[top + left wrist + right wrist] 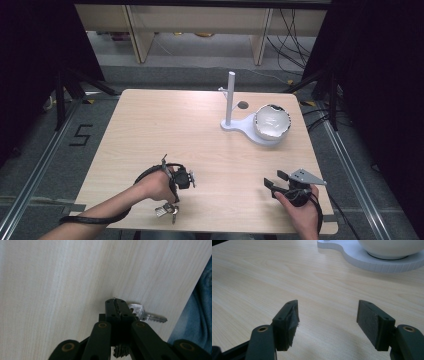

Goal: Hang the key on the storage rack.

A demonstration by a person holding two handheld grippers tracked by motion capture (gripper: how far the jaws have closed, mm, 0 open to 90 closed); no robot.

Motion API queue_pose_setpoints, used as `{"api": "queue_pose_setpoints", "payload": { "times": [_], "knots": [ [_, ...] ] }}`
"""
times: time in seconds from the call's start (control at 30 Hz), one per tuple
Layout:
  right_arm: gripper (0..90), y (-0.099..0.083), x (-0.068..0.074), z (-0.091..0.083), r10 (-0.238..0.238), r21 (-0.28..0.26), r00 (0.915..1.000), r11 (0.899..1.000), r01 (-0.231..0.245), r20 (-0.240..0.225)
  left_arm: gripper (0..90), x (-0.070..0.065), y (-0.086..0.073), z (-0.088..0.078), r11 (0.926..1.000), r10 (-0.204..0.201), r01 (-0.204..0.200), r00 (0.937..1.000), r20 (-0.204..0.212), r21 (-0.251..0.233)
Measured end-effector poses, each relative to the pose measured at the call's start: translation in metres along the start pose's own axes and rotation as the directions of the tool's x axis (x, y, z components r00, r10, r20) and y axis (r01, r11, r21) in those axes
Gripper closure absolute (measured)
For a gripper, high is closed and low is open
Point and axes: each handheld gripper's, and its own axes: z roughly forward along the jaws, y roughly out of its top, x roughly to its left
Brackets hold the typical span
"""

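A lab-like recording space: black curtains (30, 60), floor rails (35, 170), loose cables (295, 35) and a bare wooden table (165, 130).

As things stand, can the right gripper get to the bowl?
Probably yes: the right gripper is open, and bare table lies between it and the bowl on its white stand.

A light wooden table (150, 130) with rounded corners stands on grey carpeted floor (30, 150) in a dim studio. Metal floor rails (37, 170) run along both sides of it, and a black "5" (81, 135) is marked on the floor at left. Dark curtains (30, 40) hang at either side, with black stand legs (75, 87) at their foot. Behind the table, pale wooden furniture (200, 22) lines the back, beside loose black cables (295, 37).
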Motion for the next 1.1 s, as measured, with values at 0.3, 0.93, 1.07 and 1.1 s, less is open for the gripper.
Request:
{"api": "queue_pose_setpoints", "payload": {
  "times": [0.3,0.93,1.07,1.1],
  "knots": [
    [34.9,0.0,0.0,0.001,-0.003,0.008,1.0,1.0,0.003,0.001,49.8,0.0,-0.001,-0.008,0.9931,-0.114,0.114,0.9934,-0.004,-0.028],
    [34.6,0.0,0.0,0.0,-0.005,0.016,1.0,1.0,0.005,0.002,30.6,-0.017,0.008,0.003,0.975,-0.197,0.203,0.9777,-0.071,0.089],
    [34.5,0.0,0.0,0.0,-0.002,0.016,1.0,1.0,0.002,-0.004,29.3,-0.019,0.005,0.007,0.9706,-0.206,0.213,0.976,-0.07,0.112],
    [34.6,0.0,0.0,0.001,-0.001,0.015,1.0,1.0,0.001,-0.006,29.3,-0.019,0.005,0.007,0.9706,-0.206,0.214,0.9757,-0.073,0.11]
  ]
}}
